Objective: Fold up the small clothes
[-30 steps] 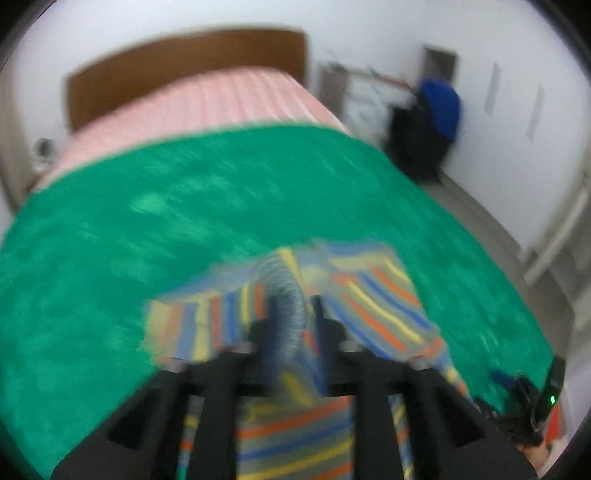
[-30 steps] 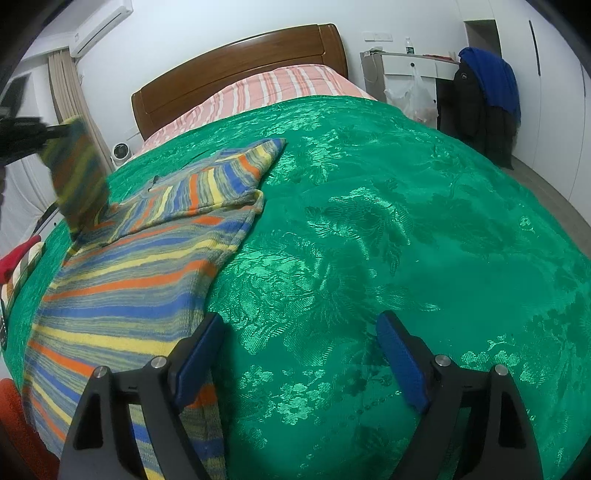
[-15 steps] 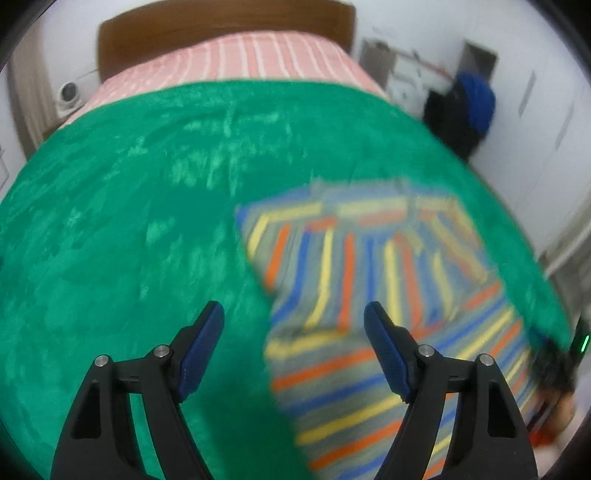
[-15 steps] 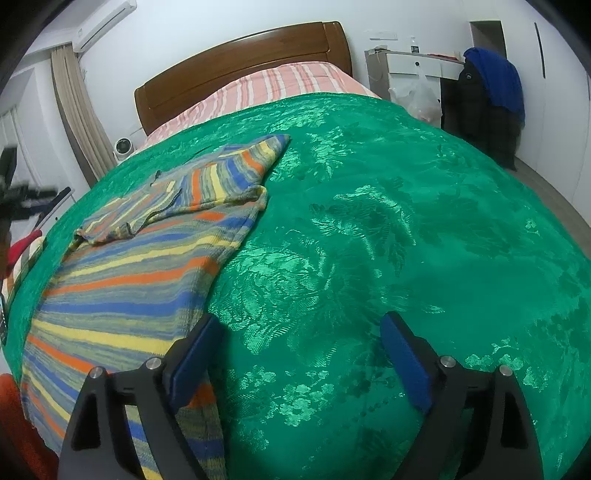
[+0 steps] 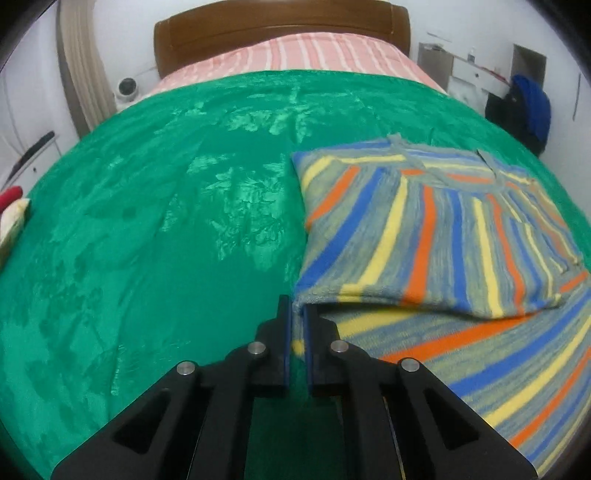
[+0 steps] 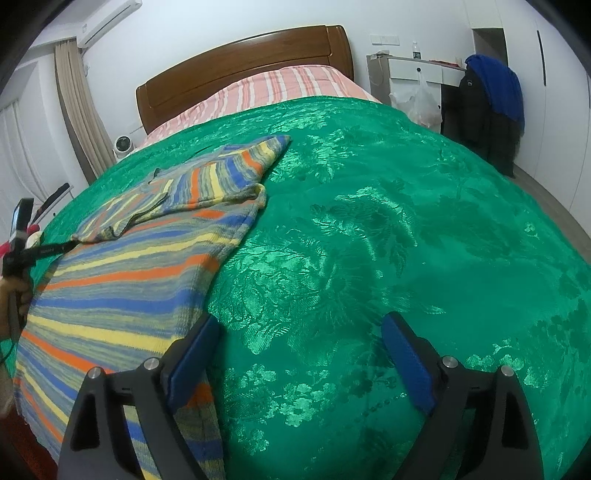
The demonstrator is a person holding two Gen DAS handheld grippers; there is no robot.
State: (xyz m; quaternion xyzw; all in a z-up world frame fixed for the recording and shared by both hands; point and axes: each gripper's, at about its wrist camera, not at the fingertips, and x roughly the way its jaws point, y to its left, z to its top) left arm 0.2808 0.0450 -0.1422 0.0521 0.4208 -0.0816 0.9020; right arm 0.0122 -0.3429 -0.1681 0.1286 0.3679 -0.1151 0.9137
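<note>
a wooden headboard and pink striped bedding sit beyond the green bedspread. the striped sweater lies on it at right, one sleeve folded across. the left gripper tilts down at the sleeve's near corner, jaws closing, nearly shut, where half a second ago they gaped. the right gripper hovers wide open beside the hem.

I can read no text, label or number anywhere from here. There is faint print on the left tongs' arm, too small to make out
</note>
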